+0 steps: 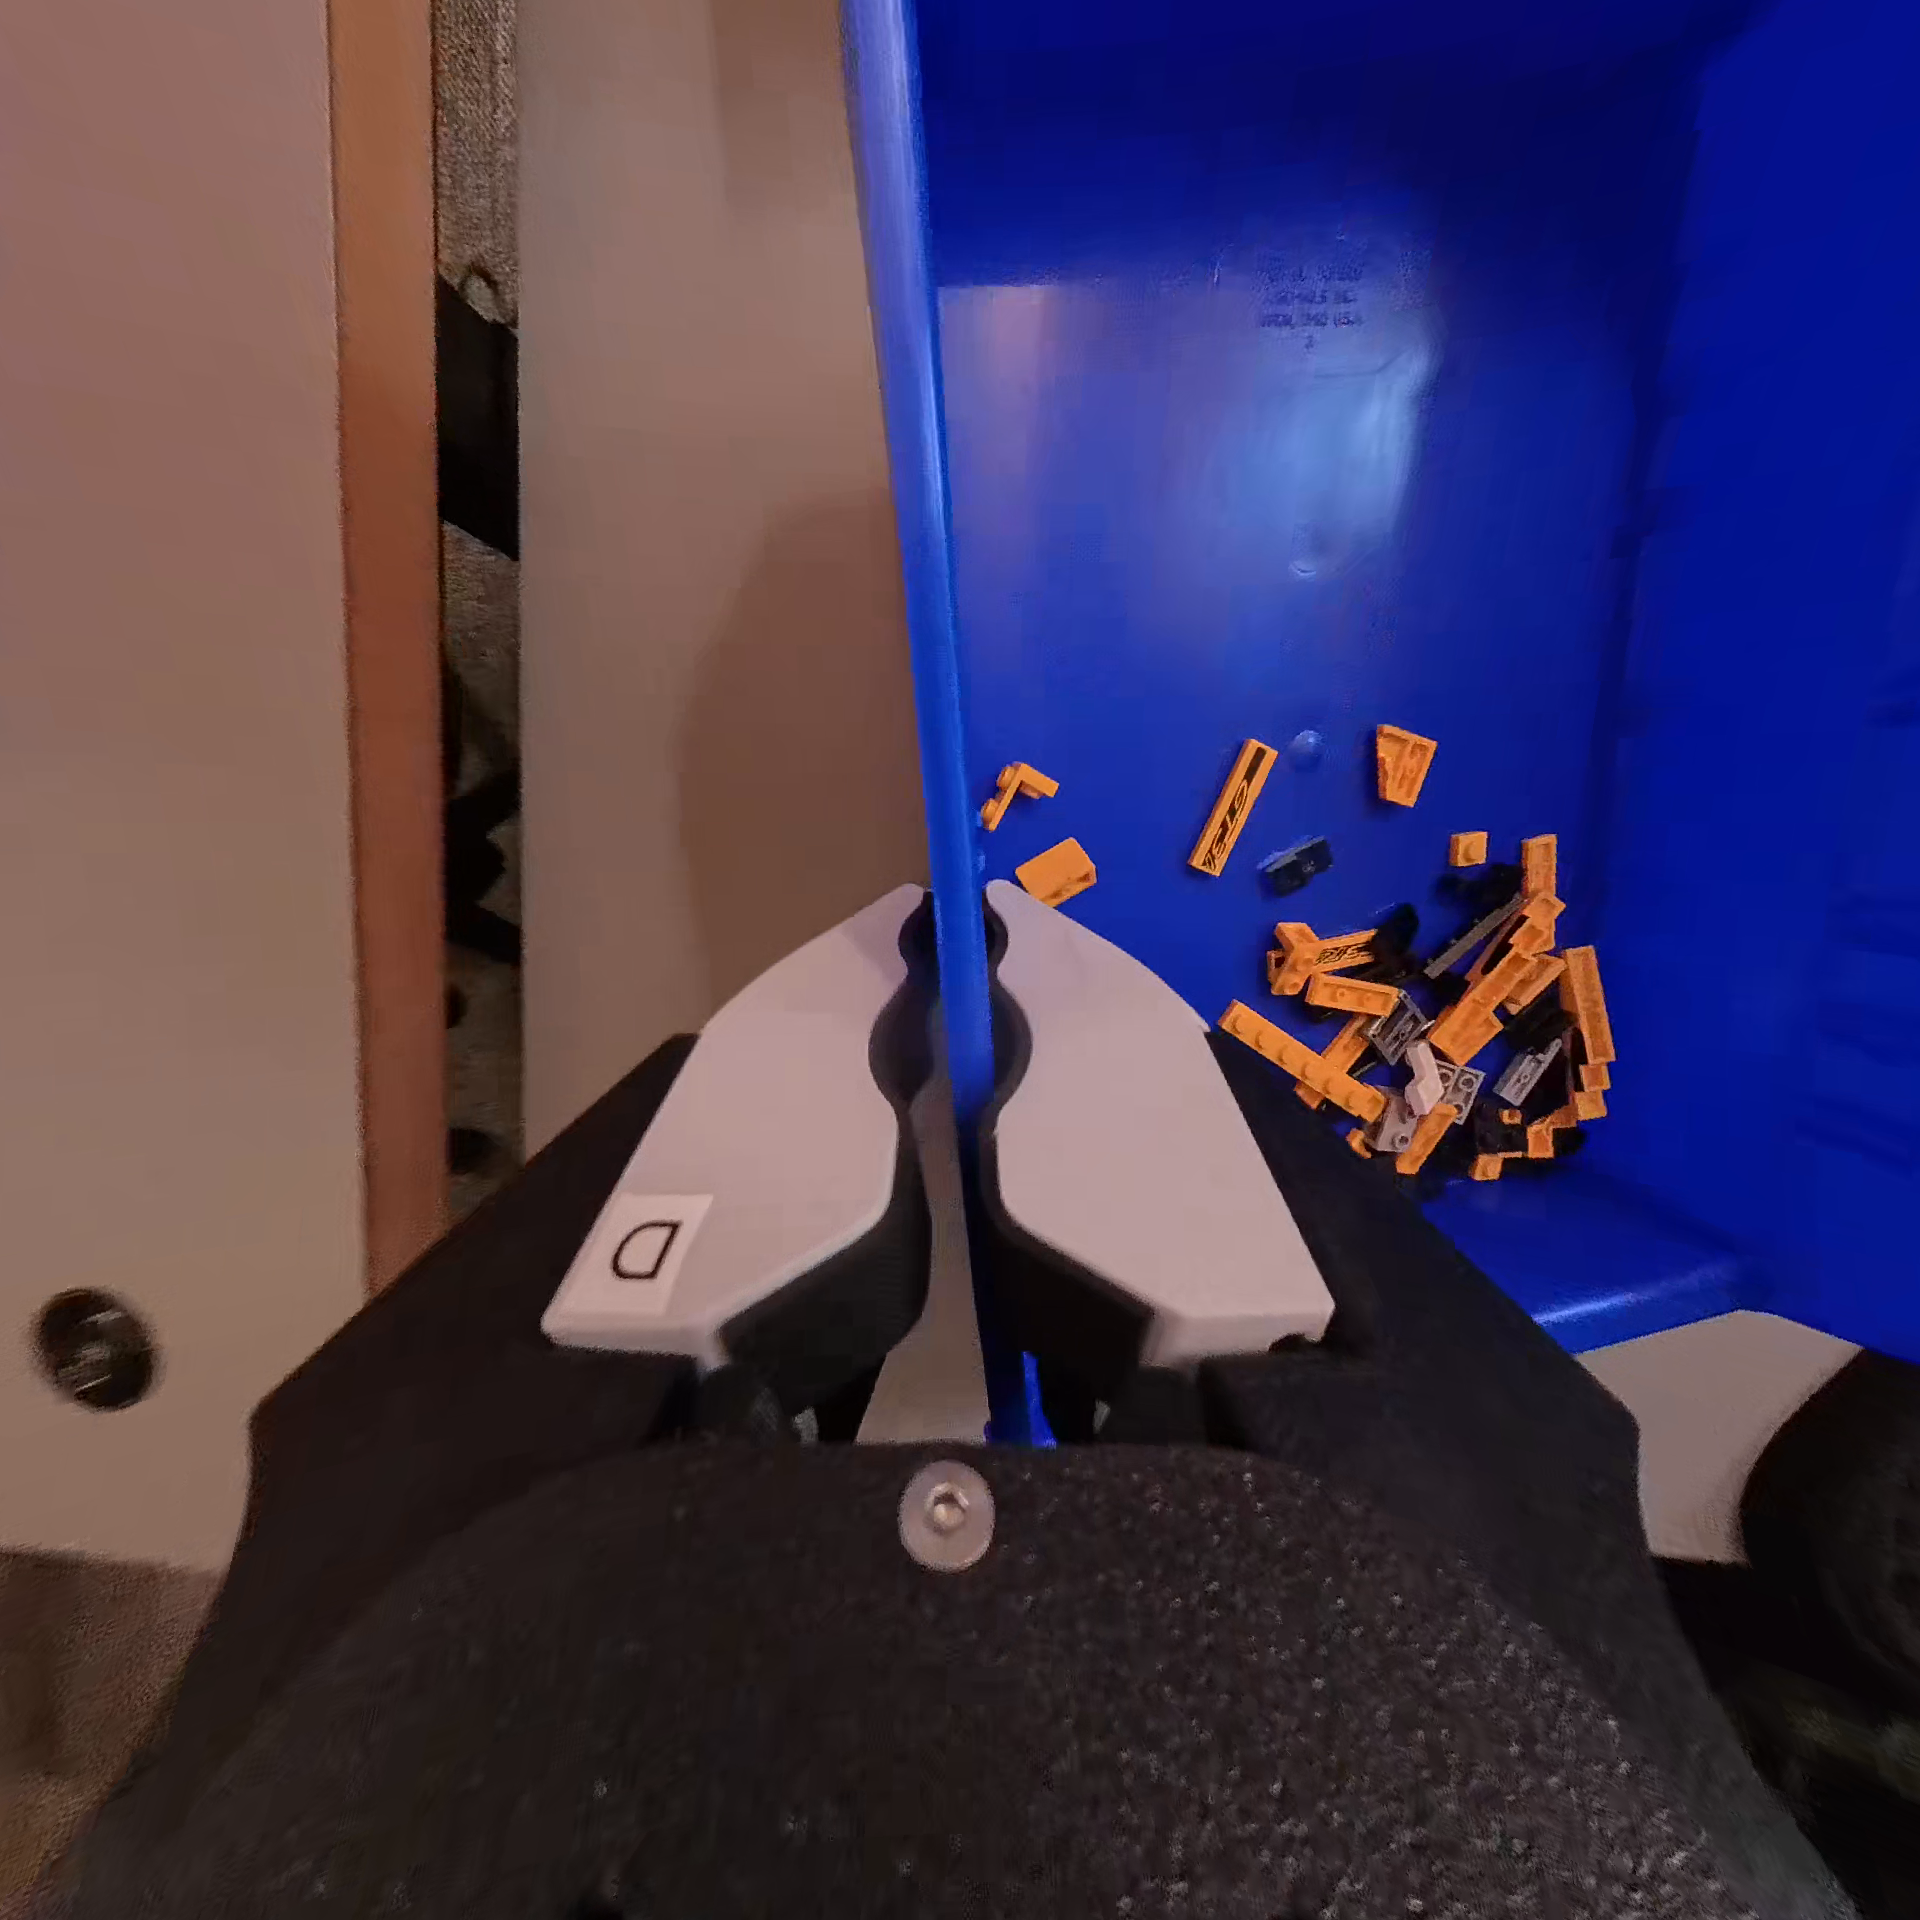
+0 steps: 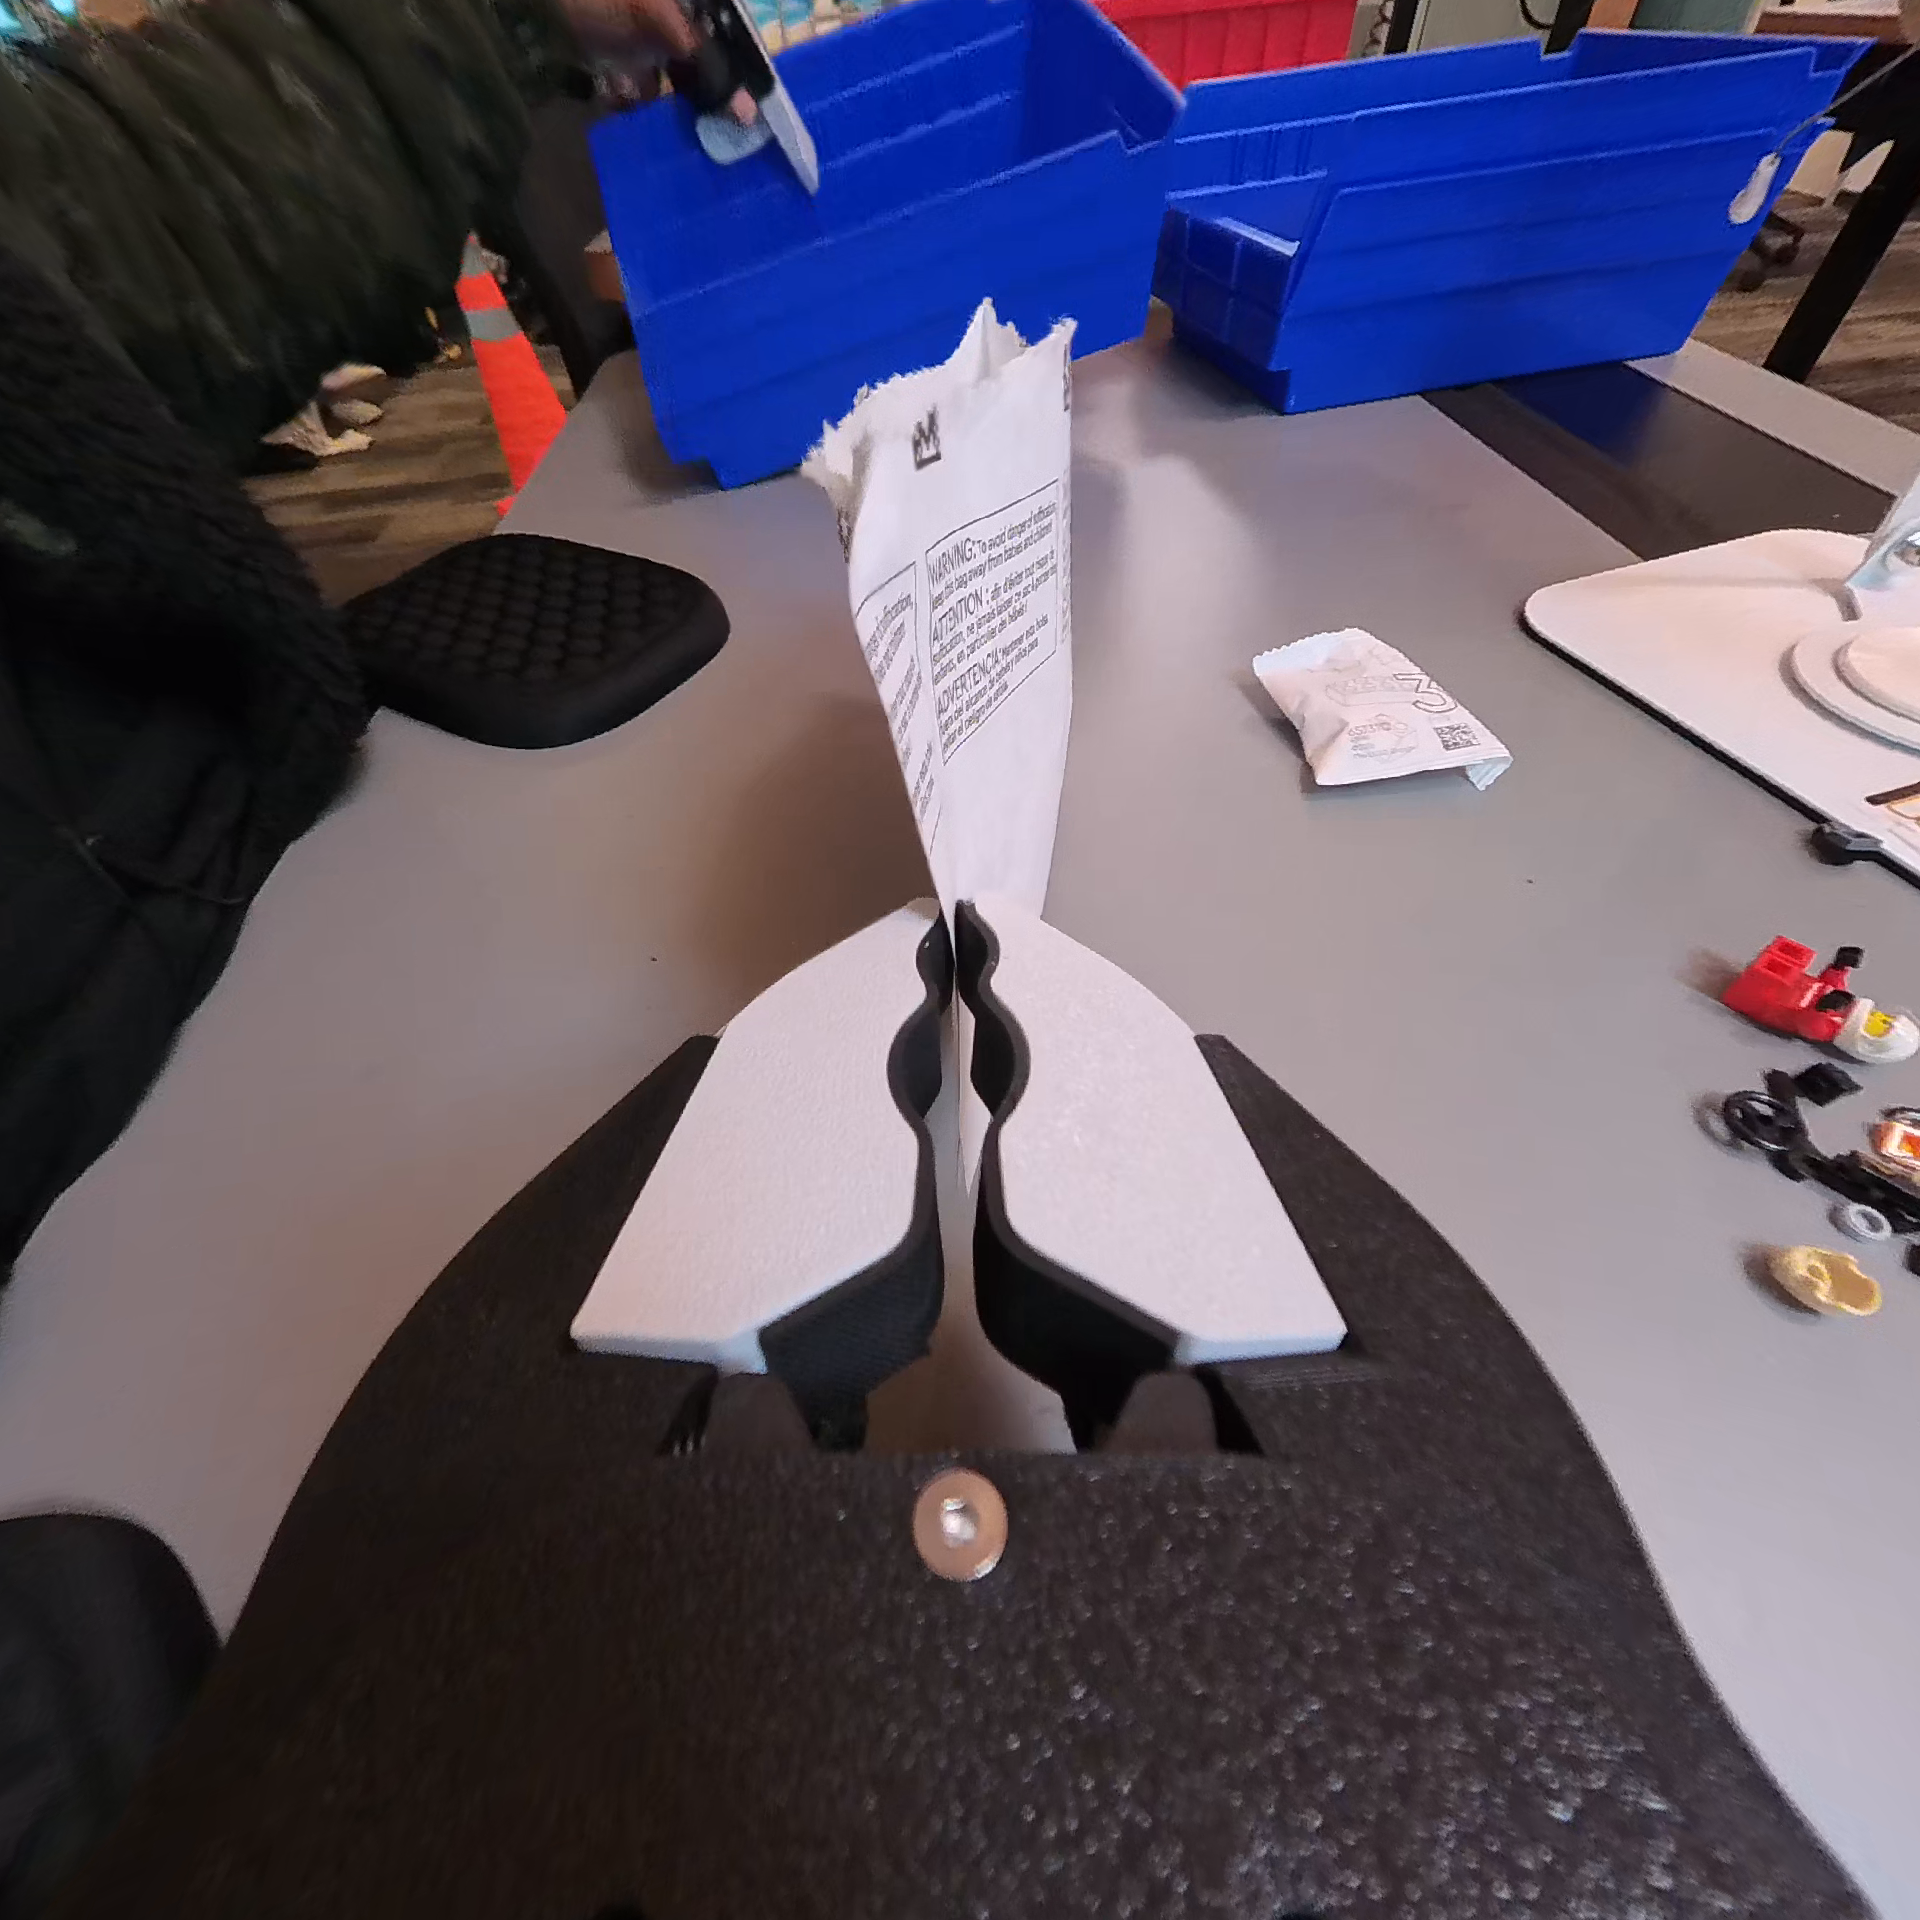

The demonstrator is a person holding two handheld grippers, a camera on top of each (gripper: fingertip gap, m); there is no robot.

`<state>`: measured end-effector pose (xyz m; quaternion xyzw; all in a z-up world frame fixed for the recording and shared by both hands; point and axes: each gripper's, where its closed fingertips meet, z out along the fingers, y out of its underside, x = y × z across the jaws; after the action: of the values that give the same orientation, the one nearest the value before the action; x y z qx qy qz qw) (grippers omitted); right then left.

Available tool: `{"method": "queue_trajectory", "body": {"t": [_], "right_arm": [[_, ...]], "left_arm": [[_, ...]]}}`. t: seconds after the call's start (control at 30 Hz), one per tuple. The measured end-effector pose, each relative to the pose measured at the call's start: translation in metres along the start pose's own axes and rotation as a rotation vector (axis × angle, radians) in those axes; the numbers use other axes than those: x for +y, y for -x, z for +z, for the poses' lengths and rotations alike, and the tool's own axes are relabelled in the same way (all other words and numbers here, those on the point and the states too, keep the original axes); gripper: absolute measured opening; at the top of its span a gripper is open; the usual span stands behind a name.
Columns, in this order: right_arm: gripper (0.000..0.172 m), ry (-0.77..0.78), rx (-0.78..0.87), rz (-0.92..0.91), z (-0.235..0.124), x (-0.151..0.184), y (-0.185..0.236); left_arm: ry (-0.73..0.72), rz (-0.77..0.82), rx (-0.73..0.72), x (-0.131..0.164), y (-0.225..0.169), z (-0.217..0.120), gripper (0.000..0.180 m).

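My left gripper (image 1: 958,906) is shut on the thin side wall of a blue plastic bin (image 1: 1299,468); both pads press on the wall. Inside the bin lies a heap of small orange, black and grey building bricks (image 1: 1455,1018), with a few loose orange ones (image 1: 1055,868) near my fingertips. In the right wrist view the same bin (image 2: 894,270) stands at the table's far end, with the left gripper (image 2: 743,125) on its rim. My right gripper (image 2: 954,920) is shut on a white paper bag (image 2: 966,623) with a torn-open top, held up above the grey table (image 2: 623,935).
A second blue bin (image 2: 1507,208) stands at the far right, a red bin (image 2: 1226,31) behind. A sealed white paper bag (image 2: 1371,717) lies on the table. Small red, black and tan toy parts (image 2: 1829,1122) lie at the right edge. A white base (image 2: 1714,644), a black chair armrest (image 2: 530,634) and an orange cone (image 2: 509,374) are nearby.
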<state>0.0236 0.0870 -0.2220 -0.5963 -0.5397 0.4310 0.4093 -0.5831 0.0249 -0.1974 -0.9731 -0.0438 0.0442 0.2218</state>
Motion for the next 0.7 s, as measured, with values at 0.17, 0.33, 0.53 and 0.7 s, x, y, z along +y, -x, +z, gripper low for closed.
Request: {"method": "queue_trajectory", "body": {"t": [0.17,0.33,0.53,0.7], "right_arm": [[0.0,0.008,-0.003,-0.011,0.002,-0.001,0.001],[0.0,0.01,-0.003,-0.018,0.001,-0.003,0.004],[0.0,0.009,-0.004,-0.017,0.001,-0.003,0.004],[0.0,0.015,-0.013,-0.01,0.003,-0.001,0.005]], "left_arm": [[0.061,0.13,-0.062,-0.01,-0.011,-0.009,0.005],[0.131,0.174,-0.081,-0.015,-0.012,0.001,0.005],[0.15,0.194,-0.067,-0.017,-0.008,0.006,0.005],[0.151,0.211,-0.036,-0.016,-0.009,0.005,0.006]]}}
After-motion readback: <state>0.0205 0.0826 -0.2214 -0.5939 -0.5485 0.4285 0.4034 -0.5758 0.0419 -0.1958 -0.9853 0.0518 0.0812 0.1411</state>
